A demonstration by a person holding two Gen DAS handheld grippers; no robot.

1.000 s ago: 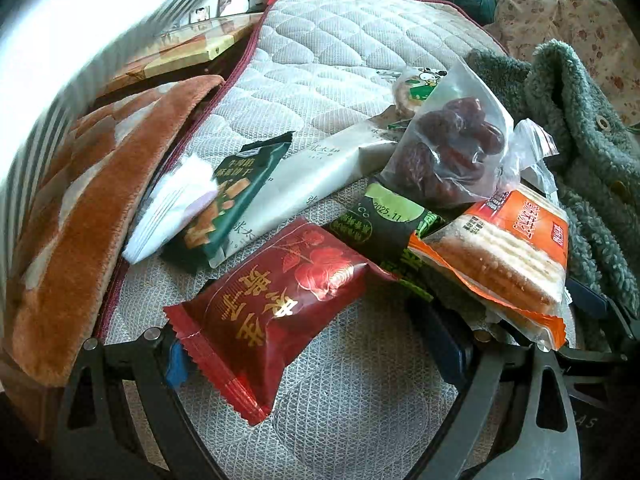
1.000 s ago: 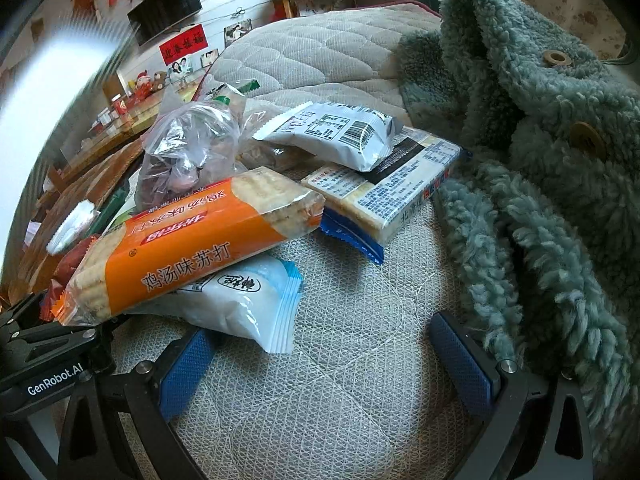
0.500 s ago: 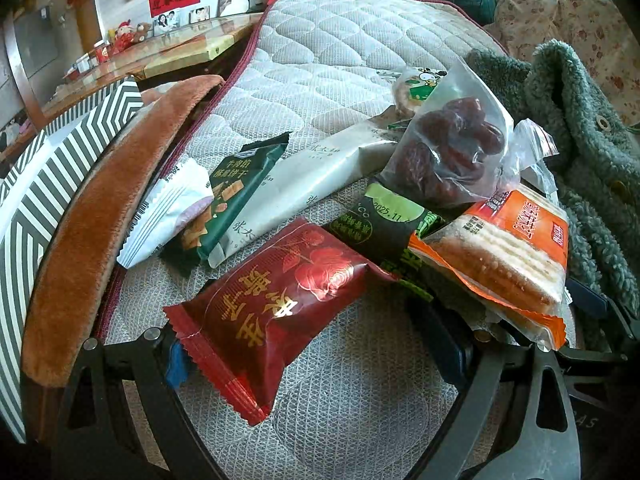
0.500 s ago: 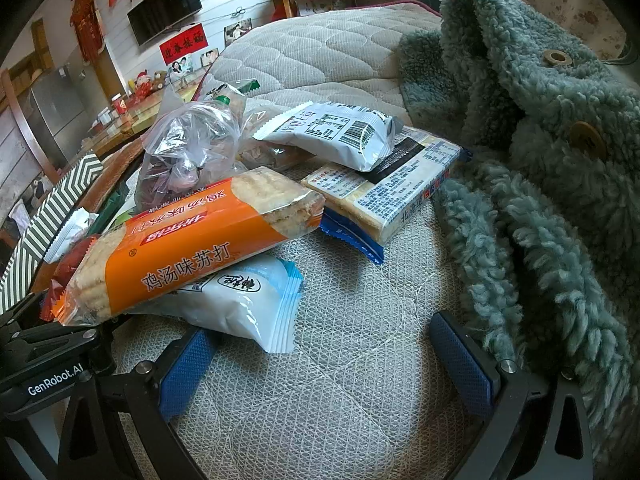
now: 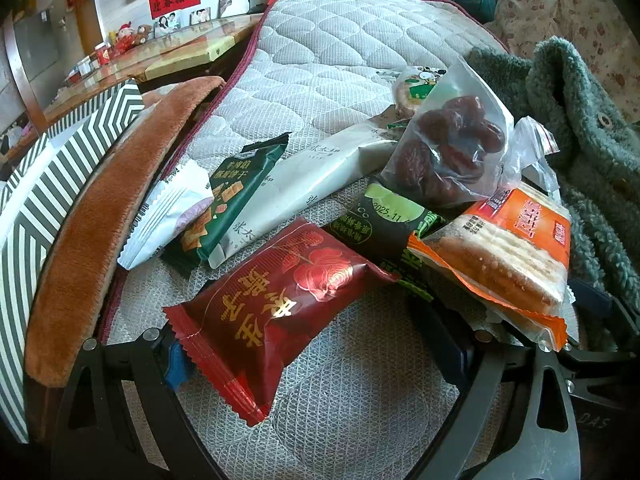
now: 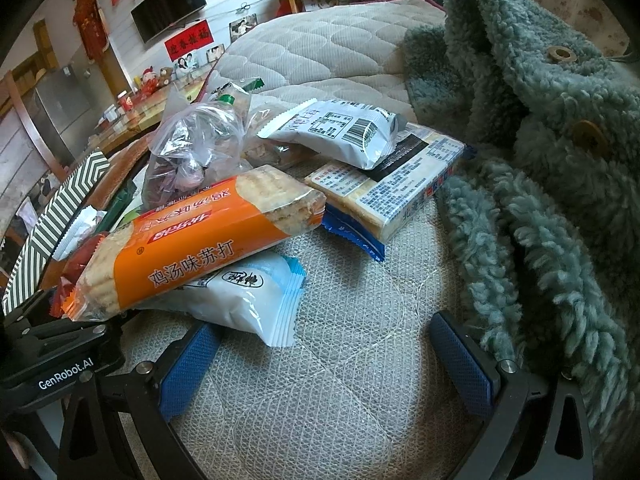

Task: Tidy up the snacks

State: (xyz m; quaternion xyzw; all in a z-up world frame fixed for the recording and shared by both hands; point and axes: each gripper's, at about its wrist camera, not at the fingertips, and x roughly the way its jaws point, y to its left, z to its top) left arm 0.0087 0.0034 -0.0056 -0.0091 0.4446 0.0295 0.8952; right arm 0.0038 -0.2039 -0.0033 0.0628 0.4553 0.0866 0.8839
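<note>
My left tool (image 5: pixel 316 354) is spread wide, the red snack packet (image 5: pixel 276 300) lying between its fingers on the mattress (image 5: pixel 340 48). My right tool (image 6: pixel 326 354) gapes too, gripping nothing; just ahead the orange cracker pack (image 6: pixel 200 246) rests atop a white pouch (image 6: pixel 244 298), beside the fleece coat (image 6: pixel 540 152)

The snacks lie in a heap on the mattress (image 5: pixel 328 64), with the cracker pack (image 6: pixel 200 240) on top of the small pillow pack (image 6: pixel 244 300), the bag of dates (image 5: pixel 448 156) behind it, the fluffy coat (image 6: pixel 560 160) at the right edge and the striped box (image 5: pixel 24 216) past the left edge
</note>
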